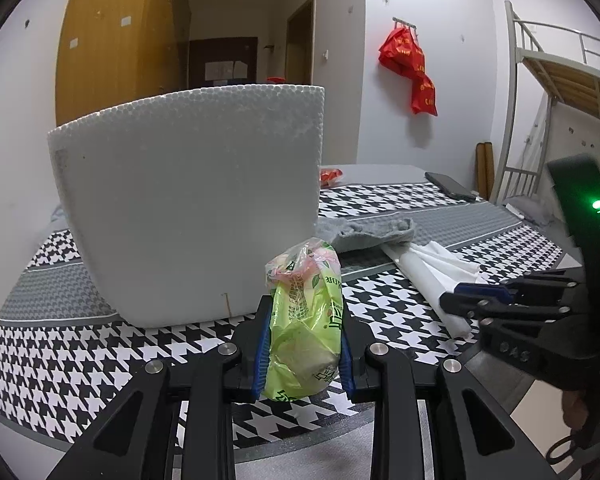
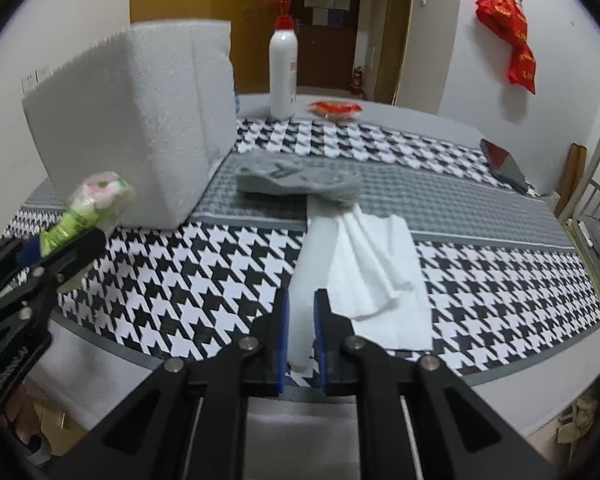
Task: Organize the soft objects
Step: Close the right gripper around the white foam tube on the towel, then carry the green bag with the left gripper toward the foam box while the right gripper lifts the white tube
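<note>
My left gripper is shut on a green tissue pack and holds it upright in front of the white foam box. The pack also shows in the right wrist view, beside the box. My right gripper is shut on the near end of a white foam sheet lying on the table. A white cloth lies on that sheet. A grey sock lies beyond it, right of the box. In the left wrist view the right gripper is at the sheet.
A houndstooth tablecloth covers the table. A white pump bottle and a red packet stand at the far edge. A dark phone lies far right. A bunk bed frame is to the right.
</note>
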